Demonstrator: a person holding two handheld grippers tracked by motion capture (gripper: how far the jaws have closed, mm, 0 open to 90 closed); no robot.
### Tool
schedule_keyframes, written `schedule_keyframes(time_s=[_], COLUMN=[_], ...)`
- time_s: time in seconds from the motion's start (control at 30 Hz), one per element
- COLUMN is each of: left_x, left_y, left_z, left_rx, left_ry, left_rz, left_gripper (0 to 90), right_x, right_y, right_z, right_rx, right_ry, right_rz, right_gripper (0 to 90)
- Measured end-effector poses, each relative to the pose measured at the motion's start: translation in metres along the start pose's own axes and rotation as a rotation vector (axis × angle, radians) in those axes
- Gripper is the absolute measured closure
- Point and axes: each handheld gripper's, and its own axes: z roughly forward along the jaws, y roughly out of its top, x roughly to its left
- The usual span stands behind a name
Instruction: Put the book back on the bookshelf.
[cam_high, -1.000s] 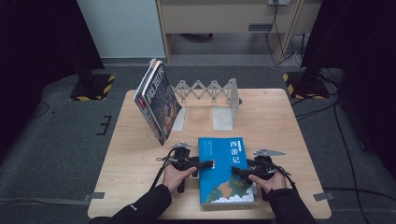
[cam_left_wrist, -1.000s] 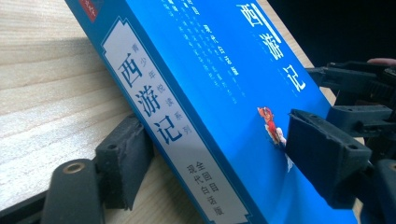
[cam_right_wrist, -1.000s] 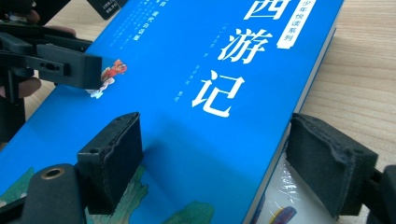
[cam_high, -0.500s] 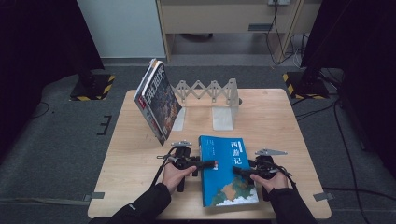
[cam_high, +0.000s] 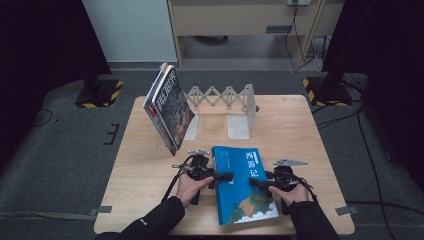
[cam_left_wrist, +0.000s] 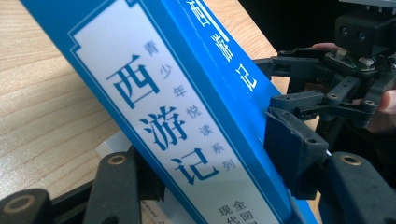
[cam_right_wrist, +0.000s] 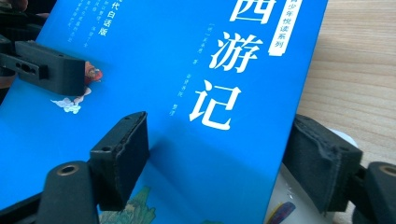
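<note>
high view showed the blue book (cam_high: 243, 187) lying near the front edge of the wooden table (cam_high: 295, 125), with the left gripper (cam_high: 223, 176) at its spine side and the right gripper (cam_high: 253, 182) at its open edge. against the picture a second earlier the book had hardly shifted, and the hands sat almost where they were; what changed was the jaws, which had just been closing on both sides with the book between them. left gripper view had its jaws bracketing the spine, one on the cover, one underneath, seemingly touching. right gripper view had one jaw on the cover and the other at the edge, and i could not tell whether it pressed. likely the grip was nearly set for lifting. behind stood a leaning book (cam_high: 168, 107) against the metal bookend rack (cam_high: 225, 97).
</note>
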Motion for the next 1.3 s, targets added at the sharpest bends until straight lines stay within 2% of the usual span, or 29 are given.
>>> schedule_keyframes(time_s=[0.37,0.57,0.73,0.9,1.2,1.3], left_x=[0.004,0.000,-0.005,-0.010,-0.014,-0.016], left_y=[0.000,0.000,0.003,0.008,0.013,0.014], left_z=[0.002,0.000,-0.004,-0.008,-0.013,-0.014], left_rx=[0.026,0.013,0.006,0.011,-0.003,-0.017], left_ry=[-0.010,-0.005,-0.006,0.008,0.003,-0.003], left_rz=[-0.037,-0.016,-0.014,0.016,0.013,0.011], left_gripper=[44.4,46.9,49.1,50.5,53.6,54.8], right_x=[0.002,0.001,0.000,-0.001,-0.003,-0.004], right_y=[0.001,0.002,0.001,0.001,0.002,0.003], right_z=[0.001,0.000,0.000,0.002,0.003,0.004], right_rx=[-0.007,-0.002,-0.012,-0.030,-0.046,-0.049], right_ry=[0.005,0.021,0.039,0.060,0.080,0.102], right_rz=[-0.020,-0.009,0.002,0.006,0.026,0.041], right_gripper=[30.7,30.3,28.8,25.8,19.4,20.3])
